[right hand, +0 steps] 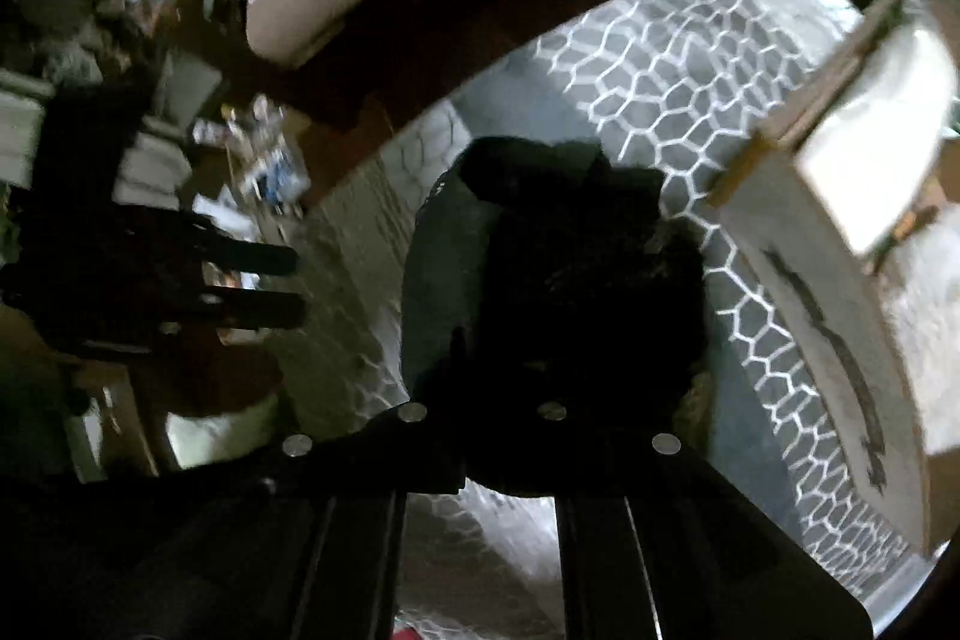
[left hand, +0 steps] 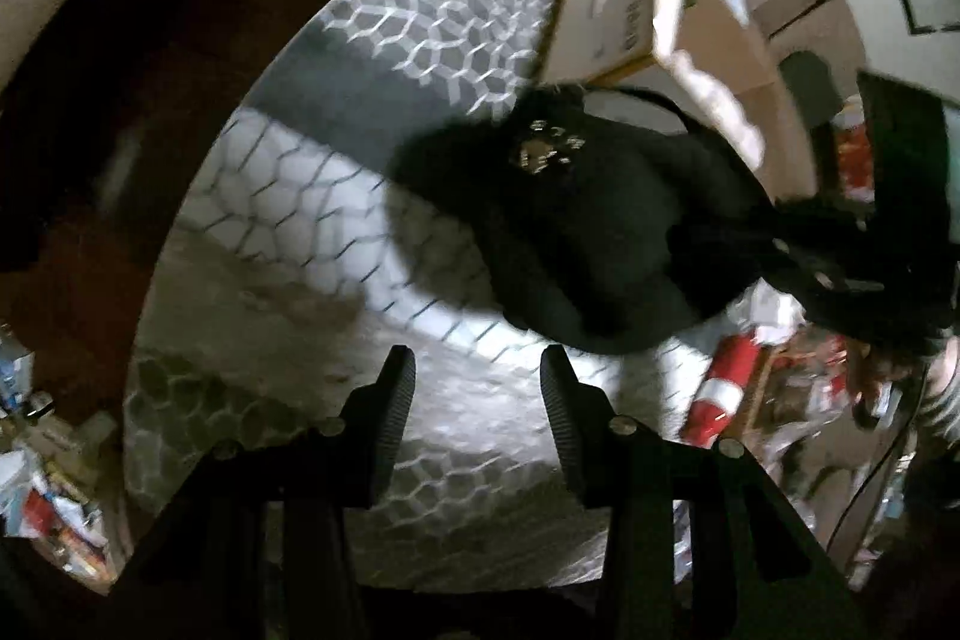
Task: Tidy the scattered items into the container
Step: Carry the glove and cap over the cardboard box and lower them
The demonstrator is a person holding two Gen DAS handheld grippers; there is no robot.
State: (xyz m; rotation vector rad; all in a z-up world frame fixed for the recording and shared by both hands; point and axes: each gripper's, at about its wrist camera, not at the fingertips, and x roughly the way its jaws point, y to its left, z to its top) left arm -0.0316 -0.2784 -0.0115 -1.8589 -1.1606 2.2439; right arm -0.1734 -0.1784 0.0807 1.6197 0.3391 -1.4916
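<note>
You are working over a grey-and-white honeycomb-patterned rug (left hand: 336,196) lying on dark floor (left hand: 150,40). A cardboard box (left hand: 612,22) is sitting at the rug's far edge.

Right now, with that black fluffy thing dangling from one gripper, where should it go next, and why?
Probably carry it toward the cardboard box. The right gripper holds the black garment above the rug; the left gripper is open and empty.

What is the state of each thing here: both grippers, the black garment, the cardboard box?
Left gripper: open, holding nothing.
Right gripper: shut on the black garment.
Black garment: lifted above the rug, hanging.
Cardboard box: on the rug; whether open, cannot tell.
</note>
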